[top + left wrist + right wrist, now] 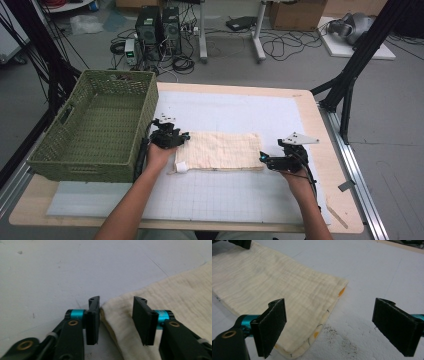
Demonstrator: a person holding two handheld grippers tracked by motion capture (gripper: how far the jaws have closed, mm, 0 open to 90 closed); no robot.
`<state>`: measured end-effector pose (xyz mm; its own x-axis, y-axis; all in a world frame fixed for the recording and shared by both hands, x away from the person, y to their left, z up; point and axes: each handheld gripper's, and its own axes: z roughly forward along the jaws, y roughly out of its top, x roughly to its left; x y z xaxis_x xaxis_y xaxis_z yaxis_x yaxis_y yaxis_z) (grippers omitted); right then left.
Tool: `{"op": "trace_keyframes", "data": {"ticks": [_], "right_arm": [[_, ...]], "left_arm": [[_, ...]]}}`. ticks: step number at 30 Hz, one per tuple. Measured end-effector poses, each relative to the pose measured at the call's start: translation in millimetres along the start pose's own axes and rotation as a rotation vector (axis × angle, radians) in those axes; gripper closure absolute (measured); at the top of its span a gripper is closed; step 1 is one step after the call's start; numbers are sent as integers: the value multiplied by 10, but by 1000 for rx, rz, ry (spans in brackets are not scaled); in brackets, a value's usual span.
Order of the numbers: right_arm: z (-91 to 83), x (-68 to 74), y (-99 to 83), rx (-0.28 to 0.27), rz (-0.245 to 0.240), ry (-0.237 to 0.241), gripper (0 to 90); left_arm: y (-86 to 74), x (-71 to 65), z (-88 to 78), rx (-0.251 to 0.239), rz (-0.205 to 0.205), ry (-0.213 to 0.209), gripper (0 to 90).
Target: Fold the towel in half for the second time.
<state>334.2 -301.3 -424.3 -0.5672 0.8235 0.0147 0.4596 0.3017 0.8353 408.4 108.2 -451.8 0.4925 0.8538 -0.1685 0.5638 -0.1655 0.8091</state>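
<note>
On the white gridded mat (240,195), the folded cream muslin cloth (220,150) lies flat near the table's middle. At the cloth's three o'clock end, the right gripper (329,325) rests with jaws spread wide, one over the cloth's near corner, the other over bare mat. At its nine o'clock end, the left gripper (116,315) has jaws partly spread, straddling the cloth's corner without pinching it. Farther off at ten o'clock sits the green woven rectangular basket (55,160)
</note>
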Motion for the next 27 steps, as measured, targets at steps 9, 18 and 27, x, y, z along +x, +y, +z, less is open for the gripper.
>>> {"op": "trace_keyframes", "data": {"ticks": [9, 18, 27], "right_arm": [[102, -72, -14, 45, 35, 15, 118], [296, -183, 179, 71, 78, 22, 120], [616, -247, 332, 118, 88, 44, 358]], "left_arm": [[-1, -58, 11, 13, 60, -5, 849], [-3, -1, -5, 2, 10, -27, 859], [-5, 16, -12, -3, 1, -43, 858]]}}
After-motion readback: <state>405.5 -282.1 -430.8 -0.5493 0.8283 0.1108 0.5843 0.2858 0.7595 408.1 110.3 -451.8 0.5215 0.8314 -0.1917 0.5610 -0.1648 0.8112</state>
